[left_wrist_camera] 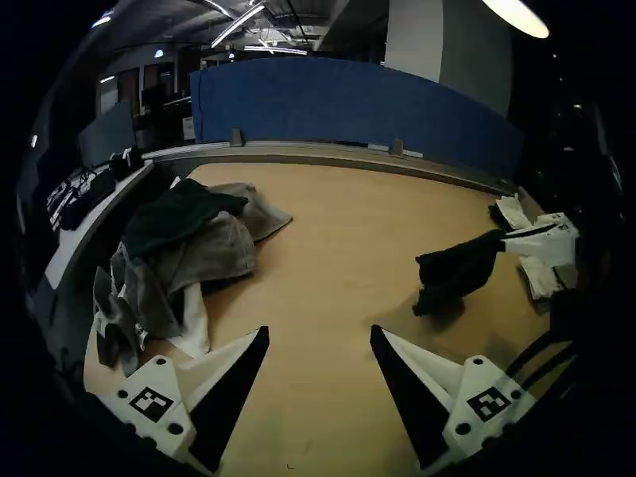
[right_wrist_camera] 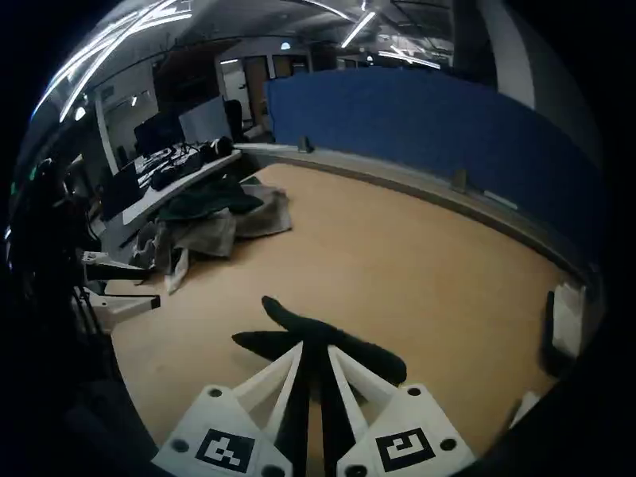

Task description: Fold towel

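A dark towel (right_wrist_camera: 318, 338) hangs crumpled just above the wooden table (right_wrist_camera: 413, 262), and my right gripper (right_wrist_camera: 316, 348) is shut on its upper edge. In the left gripper view the same dark towel (left_wrist_camera: 457, 270) dangles at the right from the right gripper (left_wrist_camera: 504, 238), casting a shadow on the table (left_wrist_camera: 342, 230). My left gripper (left_wrist_camera: 318, 330) is low over the table's near edge, open, with nothing between its fingers. It also appears at the far left of the right gripper view, where the left gripper (right_wrist_camera: 119, 282) is likewise open.
A heap of grey, dark green and white towels (left_wrist_camera: 187, 238) lies at the table's left end, and the same heap (right_wrist_camera: 211, 215) is at the far left in the right gripper view. A blue divider (left_wrist_camera: 350, 103) runs along the far edge. White cloth (right_wrist_camera: 568, 318) lies at the right end.
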Demonstrator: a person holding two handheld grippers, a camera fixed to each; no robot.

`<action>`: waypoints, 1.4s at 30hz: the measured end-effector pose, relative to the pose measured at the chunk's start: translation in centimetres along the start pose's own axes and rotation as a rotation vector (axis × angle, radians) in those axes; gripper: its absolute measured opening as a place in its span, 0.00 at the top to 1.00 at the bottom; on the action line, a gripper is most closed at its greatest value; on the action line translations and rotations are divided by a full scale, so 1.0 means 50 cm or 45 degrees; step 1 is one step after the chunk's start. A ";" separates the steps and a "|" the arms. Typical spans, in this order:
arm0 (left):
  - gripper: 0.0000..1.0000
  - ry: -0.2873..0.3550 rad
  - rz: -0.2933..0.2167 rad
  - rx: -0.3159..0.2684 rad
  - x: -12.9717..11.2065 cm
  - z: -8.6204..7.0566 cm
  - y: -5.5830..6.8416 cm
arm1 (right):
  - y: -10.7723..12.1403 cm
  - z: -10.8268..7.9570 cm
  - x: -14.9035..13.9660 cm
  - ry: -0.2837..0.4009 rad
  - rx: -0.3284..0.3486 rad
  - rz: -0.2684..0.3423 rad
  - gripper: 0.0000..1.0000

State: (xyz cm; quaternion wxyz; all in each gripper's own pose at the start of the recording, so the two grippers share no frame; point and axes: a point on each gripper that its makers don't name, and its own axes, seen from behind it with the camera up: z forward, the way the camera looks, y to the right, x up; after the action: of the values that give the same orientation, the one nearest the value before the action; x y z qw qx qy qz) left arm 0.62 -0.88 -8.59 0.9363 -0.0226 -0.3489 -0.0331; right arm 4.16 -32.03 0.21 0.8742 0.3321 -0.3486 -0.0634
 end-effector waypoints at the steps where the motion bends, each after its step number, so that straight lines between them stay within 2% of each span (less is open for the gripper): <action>1: 0.05 0.002 0.000 -0.002 0.001 -0.001 0.003 | 0.003 -0.009 0.013 0.004 0.009 -0.011 0.94; 5: 0.06 0.010 -0.001 -0.010 0.004 -0.008 0.014 | 0.012 -0.038 0.050 0.017 0.029 -0.047 0.94; 10: 0.06 0.019 -0.015 -0.016 0.005 -0.016 0.027 | 0.018 -0.055 0.067 0.023 0.028 -0.076 0.94; 20: 0.06 0.024 -0.016 -0.014 0.005 -0.025 0.036 | 0.010 -0.071 0.071 0.026 0.050 -0.081 0.94; 26: 0.06 0.025 -0.014 -0.016 0.004 -0.028 0.041 | 0.027 -0.096 0.078 0.036 0.053 -0.066 0.94; 33: 0.06 0.024 0.000 -0.030 0.008 -0.028 0.061 | 0.091 -0.142 0.075 0.048 0.009 -0.040 0.94; 42: 0.06 0.021 0.017 -0.041 0.009 -0.025 0.086 | 0.221 -0.215 0.050 0.032 -0.086 -0.026 0.94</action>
State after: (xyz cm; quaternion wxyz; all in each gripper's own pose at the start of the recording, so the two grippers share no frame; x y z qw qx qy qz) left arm 2.09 3.32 -9.32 0.9388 -0.0398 -0.3405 -0.0326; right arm 11.70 -18.62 2.77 0.8884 0.3067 -0.3320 -0.0797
